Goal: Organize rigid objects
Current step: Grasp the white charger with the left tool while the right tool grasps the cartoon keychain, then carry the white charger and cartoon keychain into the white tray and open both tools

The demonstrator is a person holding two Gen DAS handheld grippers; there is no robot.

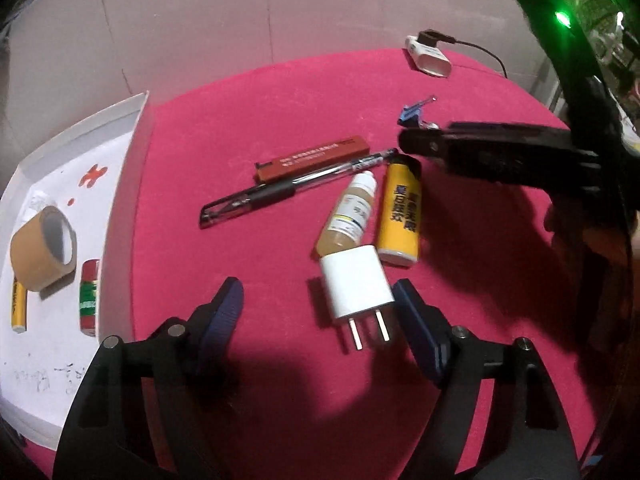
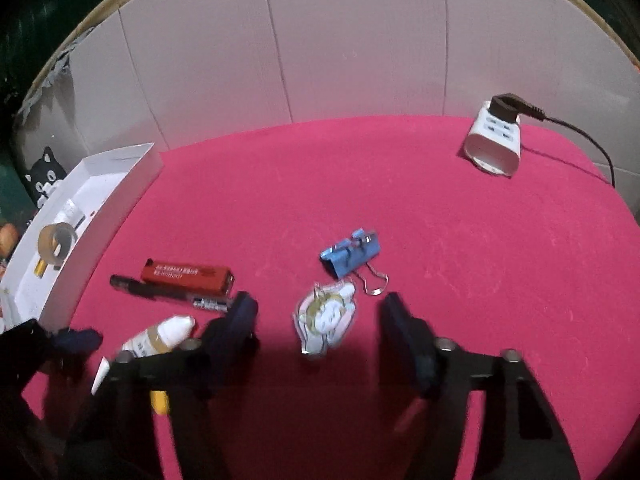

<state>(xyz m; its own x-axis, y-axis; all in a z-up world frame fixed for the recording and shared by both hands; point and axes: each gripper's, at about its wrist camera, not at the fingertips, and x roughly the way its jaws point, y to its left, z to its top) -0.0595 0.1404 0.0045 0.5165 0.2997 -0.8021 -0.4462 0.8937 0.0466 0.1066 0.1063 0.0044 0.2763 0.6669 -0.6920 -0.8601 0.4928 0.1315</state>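
My left gripper is open just above the red cloth; a white plug adapter lies between its fingers, nearer the right one. Beyond lie a small amber dropper bottle, a yellow tube, a black pen and a red flat box. My right gripper is open with a cartoon keychain charm between its fingers; a blue binder clip lies just past it. The right gripper also shows in the left wrist view.
A white tray at the left holds a brown tape roll, a red-green tube and a yellow tube. A white power strip with a black plug and cable sits at the far right. A pale wall stands behind.
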